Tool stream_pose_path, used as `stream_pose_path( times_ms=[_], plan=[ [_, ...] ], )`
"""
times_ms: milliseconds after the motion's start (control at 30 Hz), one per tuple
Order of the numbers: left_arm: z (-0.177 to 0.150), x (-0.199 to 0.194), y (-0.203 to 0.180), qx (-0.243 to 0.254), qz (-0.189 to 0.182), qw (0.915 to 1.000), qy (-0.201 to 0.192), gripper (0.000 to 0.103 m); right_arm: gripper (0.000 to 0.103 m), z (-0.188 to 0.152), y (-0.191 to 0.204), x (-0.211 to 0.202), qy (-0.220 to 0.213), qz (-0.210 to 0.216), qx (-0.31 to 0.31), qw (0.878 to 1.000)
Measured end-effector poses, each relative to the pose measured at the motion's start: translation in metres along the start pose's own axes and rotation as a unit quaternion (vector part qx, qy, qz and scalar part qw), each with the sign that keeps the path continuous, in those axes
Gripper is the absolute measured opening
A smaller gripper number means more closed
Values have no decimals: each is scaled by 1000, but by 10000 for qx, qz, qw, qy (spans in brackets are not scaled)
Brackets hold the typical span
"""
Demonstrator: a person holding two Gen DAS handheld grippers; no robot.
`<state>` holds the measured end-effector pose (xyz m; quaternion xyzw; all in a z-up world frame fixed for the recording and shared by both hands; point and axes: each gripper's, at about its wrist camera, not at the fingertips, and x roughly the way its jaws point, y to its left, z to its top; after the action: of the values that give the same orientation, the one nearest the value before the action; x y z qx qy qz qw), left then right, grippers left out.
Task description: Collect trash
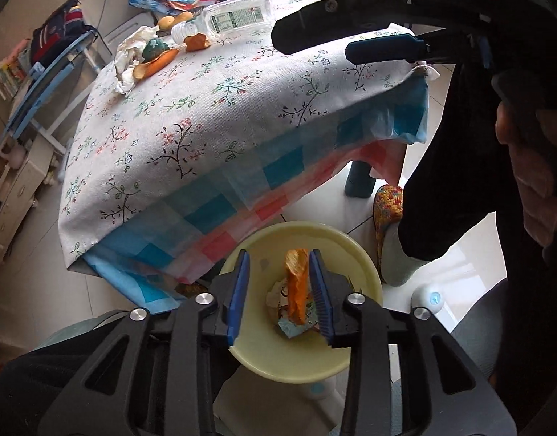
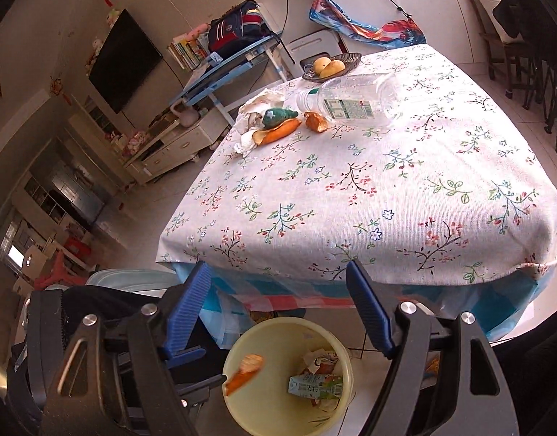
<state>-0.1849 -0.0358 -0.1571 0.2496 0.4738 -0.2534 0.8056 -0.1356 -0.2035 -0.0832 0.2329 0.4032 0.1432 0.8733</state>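
Our left hand-held gripper (image 1: 278, 294) hangs part-open over the bin (image 1: 365, 254), a peel (image 1: 296, 290) loose between its pads. The right hand-held gripper (image 2: 278, 309) is wide and empty. Bottle (image 2: 351, 100), tissue (image 2: 256, 109) and peels (image 2: 278, 130) remain on the surface (image 2: 351, 200).

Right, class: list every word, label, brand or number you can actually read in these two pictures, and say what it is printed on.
None can be read.
Clear plastic bottle lying on the tablecloth: a green and white label with print and a barcode, too small to read.
Carton in the yellow bin: printed, but blurred.
Books on the shelf: spine lettering too small.
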Motion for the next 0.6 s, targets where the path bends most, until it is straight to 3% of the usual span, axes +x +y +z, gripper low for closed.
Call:
stream_pose_path(
  times_ms=[200,333,600],
  plan=[
    [2,-5,13,-331,26,9994,-104,53,75,1,-4,-3,-63,-11,62,10000],
    [7,-15,28,-673,268,9965,-414,60,75,1,-4,-3,-69,-17,68,10000],
    [8,-42,79,-1935,925,9695,-1190,71,75,-1,-4,-4,-74,-20,48,10000]
  ],
)
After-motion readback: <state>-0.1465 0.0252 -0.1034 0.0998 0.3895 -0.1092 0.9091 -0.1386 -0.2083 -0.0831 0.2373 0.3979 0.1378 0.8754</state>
